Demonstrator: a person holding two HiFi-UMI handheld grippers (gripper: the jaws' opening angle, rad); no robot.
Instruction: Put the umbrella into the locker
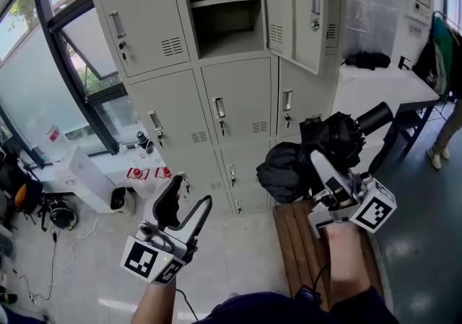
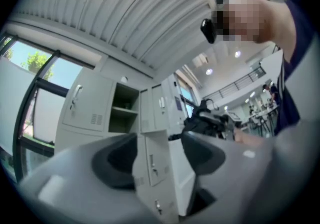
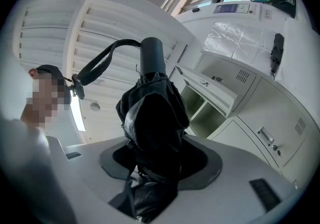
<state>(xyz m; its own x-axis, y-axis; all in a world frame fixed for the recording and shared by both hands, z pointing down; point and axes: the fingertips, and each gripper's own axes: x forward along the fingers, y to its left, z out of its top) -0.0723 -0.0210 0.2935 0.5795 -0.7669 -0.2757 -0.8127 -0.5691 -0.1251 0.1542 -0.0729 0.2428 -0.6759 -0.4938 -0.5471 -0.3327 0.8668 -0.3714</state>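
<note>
The folded black umbrella [image 1: 292,164] was clamped between the jaws of the right gripper [image 1: 318,163], its handle [image 3: 152,56] sticking out beyond them. The left gripper [image 1: 190,193] stood wide and empty, well apart from the umbrella. Both were in front of the grey locker [image 1: 238,99].

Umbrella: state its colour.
Black; the umbrella shows best in the right gripper view.

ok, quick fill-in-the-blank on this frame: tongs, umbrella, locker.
The right tongs are ____ on the umbrella.
The left tongs are ____ and empty.
The locker has one open compartment, in its ____ row.
The folded umbrella is ____ in colour.
Missing words: shut; open; top; black.
</note>
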